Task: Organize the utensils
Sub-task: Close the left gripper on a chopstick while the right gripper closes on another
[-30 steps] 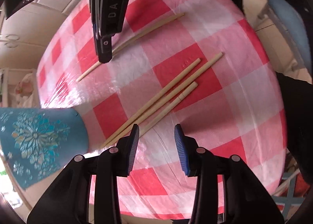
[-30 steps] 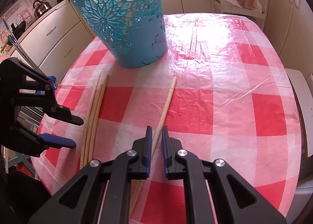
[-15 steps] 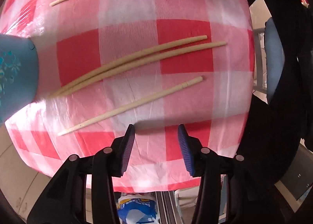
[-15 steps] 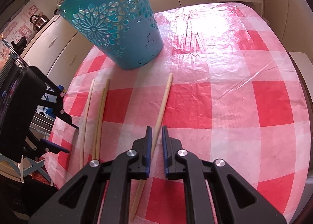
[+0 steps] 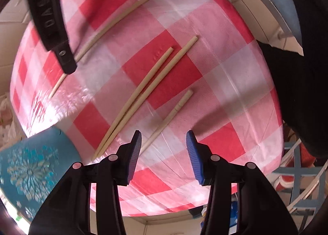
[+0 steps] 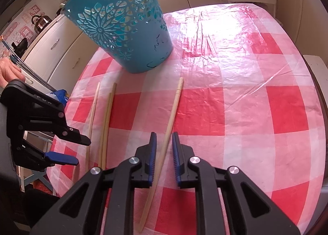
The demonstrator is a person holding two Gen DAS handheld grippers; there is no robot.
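Broadly, a round table under a glossy red-and-white checked plastic cloth (image 6: 235,107) is filling both views, its near edge cut off by the gripper bodies. A tall teal plastic basket with cut-out flower patterns (image 6: 123,27) is standing upright on the cloth at the far side; its rim is running out of the right wrist view. Four pale wooden chopsticks are lying flat: a touching pair (image 5: 147,89), a single stick just beside them (image 5: 170,115), and a fourth chopstick (image 6: 170,118) well apart. The right gripper (image 6: 164,148) is straddling that fourth chopstick, its jaws having just been opening to a narrow gap, blue pads (image 6: 153,153) no longer pressing on the wood. The left gripper (image 5: 163,148) is hovering half open over the cloth, empty; the single stick's thin tip is disappearing behind its left pad. A hand (image 6: 8,73) is showing partly at the frame edge. Background cabinets, a kettle (image 6: 41,22) and bags are blurring with distortion.
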